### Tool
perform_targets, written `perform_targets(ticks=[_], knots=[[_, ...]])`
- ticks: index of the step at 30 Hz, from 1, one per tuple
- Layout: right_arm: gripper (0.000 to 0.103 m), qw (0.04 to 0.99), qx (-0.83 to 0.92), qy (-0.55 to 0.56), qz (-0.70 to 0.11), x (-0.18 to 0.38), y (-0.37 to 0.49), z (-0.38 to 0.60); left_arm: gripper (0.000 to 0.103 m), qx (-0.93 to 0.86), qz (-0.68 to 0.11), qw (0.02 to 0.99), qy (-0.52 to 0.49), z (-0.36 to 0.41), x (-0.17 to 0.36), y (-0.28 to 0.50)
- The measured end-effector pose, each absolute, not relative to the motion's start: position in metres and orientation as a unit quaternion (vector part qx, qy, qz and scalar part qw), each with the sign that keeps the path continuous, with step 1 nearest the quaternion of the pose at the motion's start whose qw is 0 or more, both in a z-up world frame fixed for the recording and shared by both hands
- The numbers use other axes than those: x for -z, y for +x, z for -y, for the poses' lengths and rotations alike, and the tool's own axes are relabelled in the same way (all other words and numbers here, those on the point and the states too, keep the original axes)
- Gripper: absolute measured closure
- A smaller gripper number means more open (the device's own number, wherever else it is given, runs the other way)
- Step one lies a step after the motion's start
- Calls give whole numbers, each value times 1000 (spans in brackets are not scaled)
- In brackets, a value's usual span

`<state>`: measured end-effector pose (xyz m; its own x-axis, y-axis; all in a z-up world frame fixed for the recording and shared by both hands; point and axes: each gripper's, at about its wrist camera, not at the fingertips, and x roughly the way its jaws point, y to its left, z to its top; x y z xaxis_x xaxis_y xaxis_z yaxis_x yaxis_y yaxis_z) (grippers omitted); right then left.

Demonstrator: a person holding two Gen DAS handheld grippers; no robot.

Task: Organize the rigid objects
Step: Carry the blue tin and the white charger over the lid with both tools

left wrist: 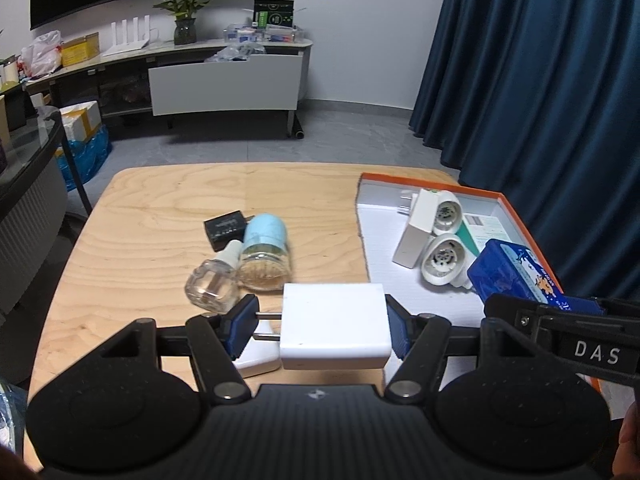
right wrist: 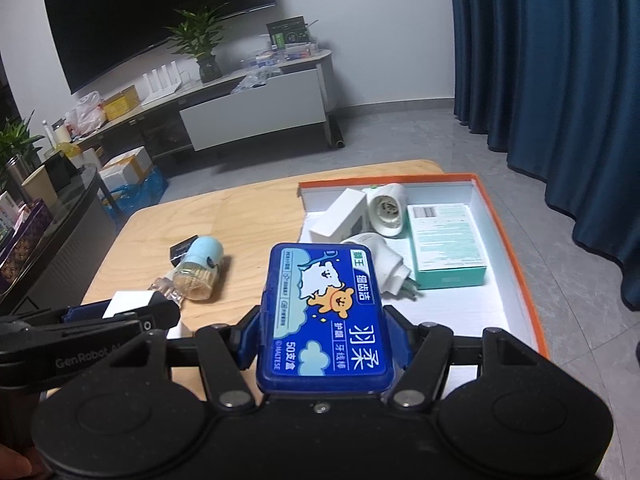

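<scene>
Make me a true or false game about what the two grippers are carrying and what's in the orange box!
1. The left gripper is holding a white plug-in charger block. True.
2. The right gripper is empty. False: it is clamped on a blue plastic case with a cartoon bear.
3. The teal and white cardboard carton lies inside the orange-rimmed white box. True.
4. The glass jar with a light blue lid stands upright in the box. False: it lies on its side on the wooden table.
5. The small clear glass bottle is on the table next to the jar. True.
</scene>
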<state>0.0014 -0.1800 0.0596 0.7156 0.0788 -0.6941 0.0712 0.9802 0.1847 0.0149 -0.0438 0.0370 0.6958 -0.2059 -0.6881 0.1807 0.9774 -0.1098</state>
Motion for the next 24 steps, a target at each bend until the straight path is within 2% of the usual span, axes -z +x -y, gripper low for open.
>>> perform_targets(ticks=[24], knots=[[28,924,56,115,-361,-63,-18,232,37,158,-374,914,5,98,-38,12]])
